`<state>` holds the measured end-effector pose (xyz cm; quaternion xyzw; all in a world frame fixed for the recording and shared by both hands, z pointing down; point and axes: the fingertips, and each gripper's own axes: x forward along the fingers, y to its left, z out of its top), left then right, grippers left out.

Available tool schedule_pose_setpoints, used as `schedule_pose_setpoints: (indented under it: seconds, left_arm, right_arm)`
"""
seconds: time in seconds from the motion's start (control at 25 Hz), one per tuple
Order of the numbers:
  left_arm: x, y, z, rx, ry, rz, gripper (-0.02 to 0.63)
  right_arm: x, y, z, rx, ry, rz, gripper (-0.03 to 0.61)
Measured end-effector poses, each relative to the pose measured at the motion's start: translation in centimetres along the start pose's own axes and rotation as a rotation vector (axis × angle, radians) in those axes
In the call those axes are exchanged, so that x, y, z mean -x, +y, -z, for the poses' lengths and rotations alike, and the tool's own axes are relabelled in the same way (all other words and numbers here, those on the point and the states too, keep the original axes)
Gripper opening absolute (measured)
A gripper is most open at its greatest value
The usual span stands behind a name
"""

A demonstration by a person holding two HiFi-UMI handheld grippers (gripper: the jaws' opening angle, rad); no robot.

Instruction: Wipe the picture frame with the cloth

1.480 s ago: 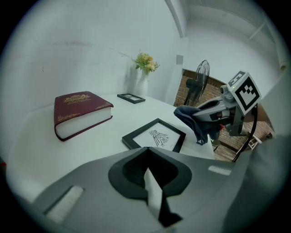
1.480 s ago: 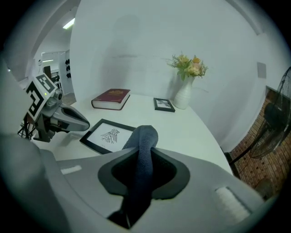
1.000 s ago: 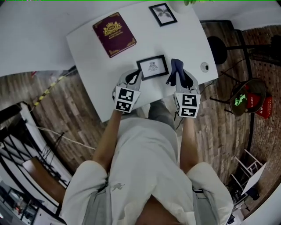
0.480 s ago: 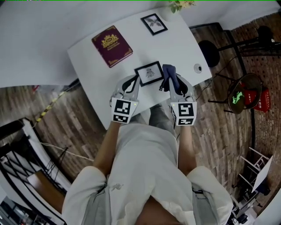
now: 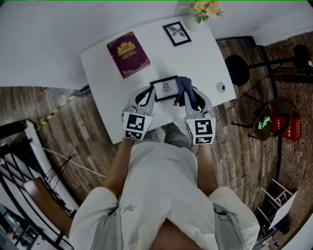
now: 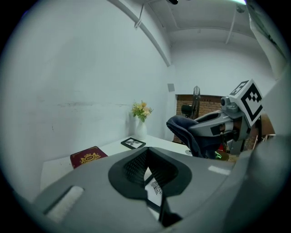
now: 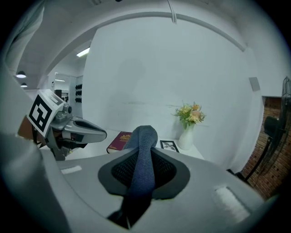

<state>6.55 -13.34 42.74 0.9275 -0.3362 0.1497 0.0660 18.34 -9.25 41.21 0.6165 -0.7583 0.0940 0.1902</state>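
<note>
A small black picture frame (image 5: 164, 88) with a white print is near the front edge of the white table (image 5: 100, 83). My left gripper (image 5: 148, 95) is shut on its left edge; in the left gripper view the frame (image 6: 155, 187) shows between the jaws of that gripper (image 6: 152, 175). My right gripper (image 5: 193, 99) is shut on a dark blue cloth (image 5: 186, 93), which touches the frame's right side. In the right gripper view the cloth (image 7: 142, 164) runs up between the jaws and folds over their tips. The left gripper view also shows the cloth (image 6: 187, 132) draped over the right gripper.
A maroon book (image 5: 127, 53) lies at the table's back left. A second small frame (image 5: 176, 33) and a vase of flowers (image 5: 205, 9) stand at the back right. A small round object (image 5: 221, 88) sits near the right edge. Beyond that edge stands a black stool (image 5: 237, 69).
My right gripper has carried the cloth leftward until it meets the frame's right side. The left gripper has stayed at the frame's left edge. The head view has shifted a little.
</note>
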Motion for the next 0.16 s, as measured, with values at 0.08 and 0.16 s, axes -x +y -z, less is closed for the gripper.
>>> schedule_pose_setpoints:
  seconds: [0.08,0.16]
  left_arm:
    - [-1.0,-0.2,-0.5,-0.003,0.0,-0.02,0.02]
    - [-2.2,-0.6,-1.0,-0.007,-0.003,-0.037,0.02]
  right_arm:
    - [-0.6,-1.0,-0.1,0.003,-0.008,-0.026,0.063]
    - [-1.3,-2.1,-0.2,0.009,-0.014,-0.053,0.061]
